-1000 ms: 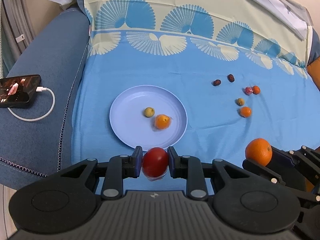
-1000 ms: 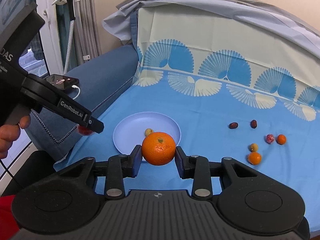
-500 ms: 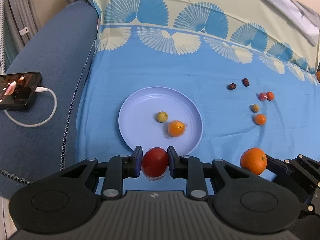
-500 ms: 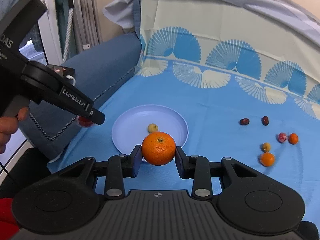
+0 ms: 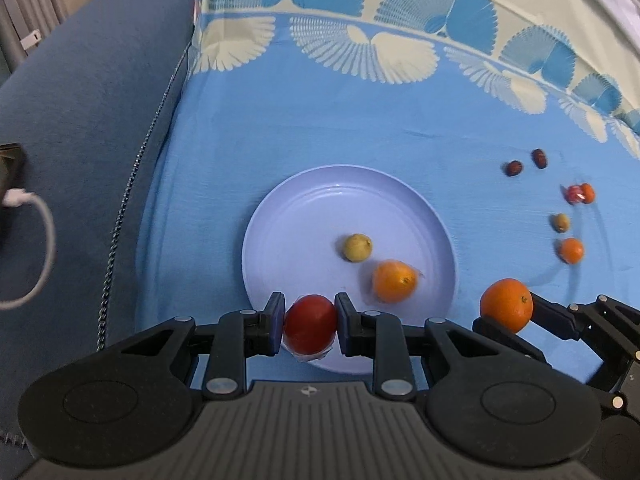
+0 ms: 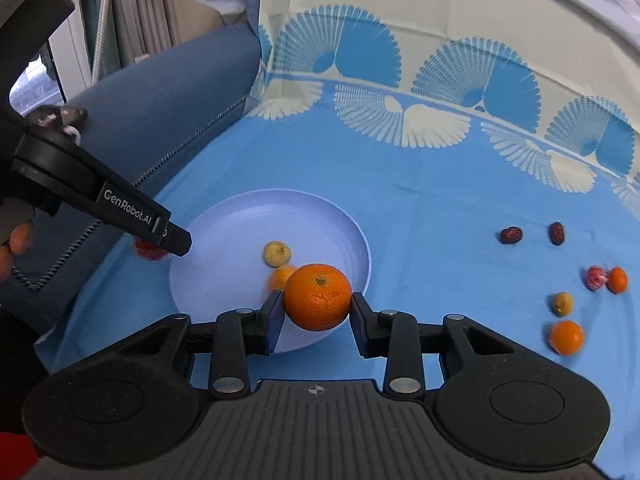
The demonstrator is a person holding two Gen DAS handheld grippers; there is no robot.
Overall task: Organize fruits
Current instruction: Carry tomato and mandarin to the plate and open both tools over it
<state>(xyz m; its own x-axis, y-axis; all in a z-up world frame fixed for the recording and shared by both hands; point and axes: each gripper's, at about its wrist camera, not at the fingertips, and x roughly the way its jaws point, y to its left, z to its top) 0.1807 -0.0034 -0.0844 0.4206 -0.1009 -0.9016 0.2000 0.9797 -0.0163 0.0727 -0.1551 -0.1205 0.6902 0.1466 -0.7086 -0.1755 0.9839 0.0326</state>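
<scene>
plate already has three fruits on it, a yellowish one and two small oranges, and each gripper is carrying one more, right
Not quite: the plate holds two fruits, not three, a yellowish fruit and one small orange, as the left wrist view shows. The rest stands: the left gripper carries a red fruit, the right gripper a large orange.

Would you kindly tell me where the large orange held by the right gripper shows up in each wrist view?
Left wrist view: the large orange sits at the lower right, clamped in the right gripper reaching in from that side.
Right wrist view: it is at centre, between the fingers.
Shared landmark: the lilac plate, just beyond the orange in both.
</scene>
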